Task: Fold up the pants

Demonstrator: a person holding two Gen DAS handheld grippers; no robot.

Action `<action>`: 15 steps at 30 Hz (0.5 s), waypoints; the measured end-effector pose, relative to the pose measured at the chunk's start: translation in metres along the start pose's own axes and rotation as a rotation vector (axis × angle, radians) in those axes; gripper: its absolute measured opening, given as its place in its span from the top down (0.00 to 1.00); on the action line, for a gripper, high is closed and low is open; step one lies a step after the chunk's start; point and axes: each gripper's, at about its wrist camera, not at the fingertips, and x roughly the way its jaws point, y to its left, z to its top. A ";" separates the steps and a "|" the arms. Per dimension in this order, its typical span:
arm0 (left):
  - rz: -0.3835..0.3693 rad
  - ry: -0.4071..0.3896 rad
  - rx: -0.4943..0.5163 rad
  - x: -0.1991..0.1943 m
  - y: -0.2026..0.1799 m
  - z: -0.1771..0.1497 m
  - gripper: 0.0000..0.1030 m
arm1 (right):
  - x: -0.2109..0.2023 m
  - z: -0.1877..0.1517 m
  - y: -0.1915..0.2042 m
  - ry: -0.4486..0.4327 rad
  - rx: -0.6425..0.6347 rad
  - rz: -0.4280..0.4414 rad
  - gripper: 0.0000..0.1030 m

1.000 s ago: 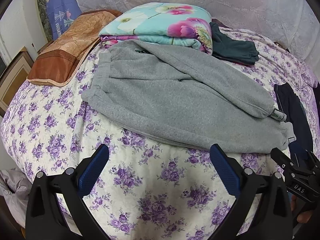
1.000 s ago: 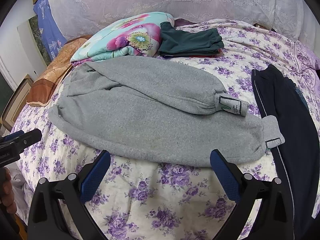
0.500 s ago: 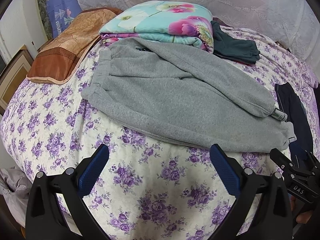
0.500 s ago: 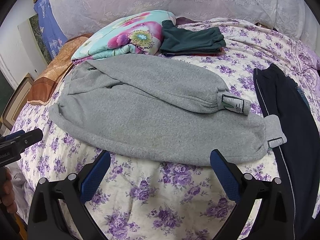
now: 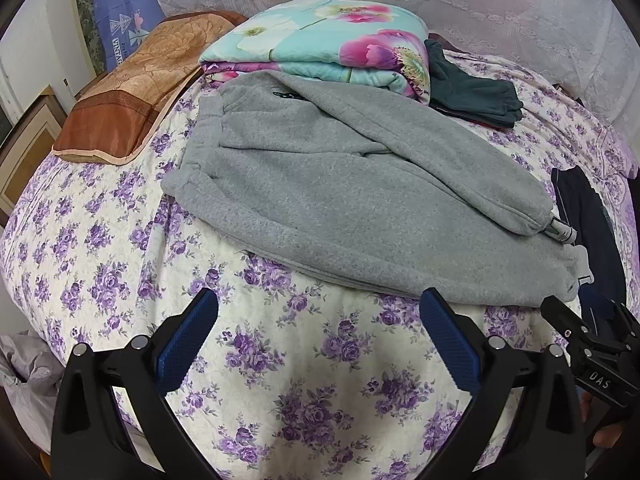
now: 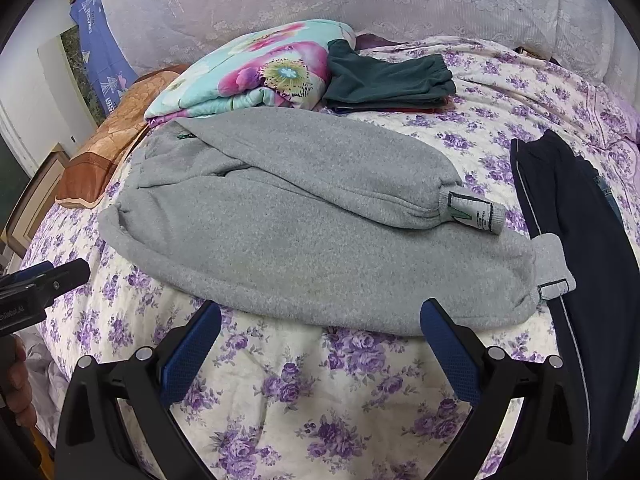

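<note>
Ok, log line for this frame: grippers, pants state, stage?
left gripper: open, empty | right gripper: open, empty | grey pants: flat on bed, legs overlapped, cuffs right | stage: pre-grasp

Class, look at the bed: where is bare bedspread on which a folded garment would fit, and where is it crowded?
Bare bedspread lies between the grey pants, the brown pillow and the near edge, and beyond the dark pants. It is crowded behind the grey pants: flowered quilt and green clothes.
</note>
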 end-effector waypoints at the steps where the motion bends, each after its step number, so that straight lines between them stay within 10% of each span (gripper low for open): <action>1: -0.001 0.001 0.001 0.000 0.000 0.000 0.05 | 0.000 0.000 0.000 0.001 0.001 0.000 0.03; 15: -0.111 0.079 -0.095 0.033 0.023 0.009 0.05 | 0.024 0.001 0.000 0.065 -0.044 -0.030 0.03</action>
